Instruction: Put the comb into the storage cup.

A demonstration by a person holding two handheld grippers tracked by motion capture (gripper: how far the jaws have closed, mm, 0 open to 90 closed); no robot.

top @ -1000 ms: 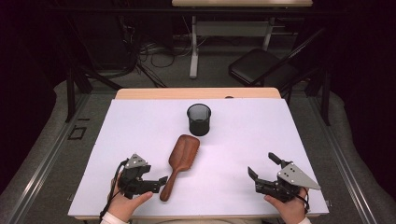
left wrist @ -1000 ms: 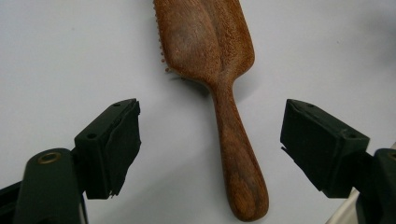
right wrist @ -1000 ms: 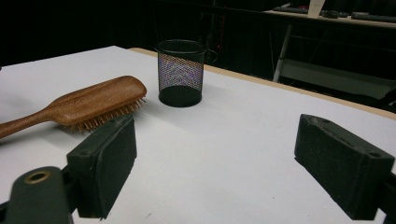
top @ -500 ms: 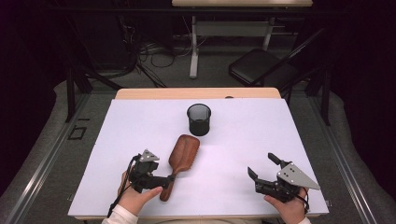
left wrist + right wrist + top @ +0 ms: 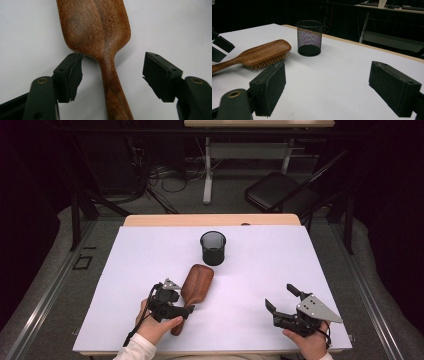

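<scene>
A wooden hairbrush lies bristles down on the white table, its handle pointing toward the near edge. My left gripper hovers over that handle. In the left gripper view the left gripper is open, one jaw on each side of the hairbrush neck, neither pad touching the wood. My right gripper rests near the front right of the table, open with nothing in it. In the right gripper view the right gripper faces the hairbrush at the left.
A black mesh cup stands upright just beyond the brush head, and the right gripper view shows the mesh cup too. The white table has a wooden far edge. A folding chair and cables lie on the floor behind.
My left gripper has moved right and turned onto the brush handle, its jaws now straddling it. The right gripper and the brush have stayed put.
</scene>
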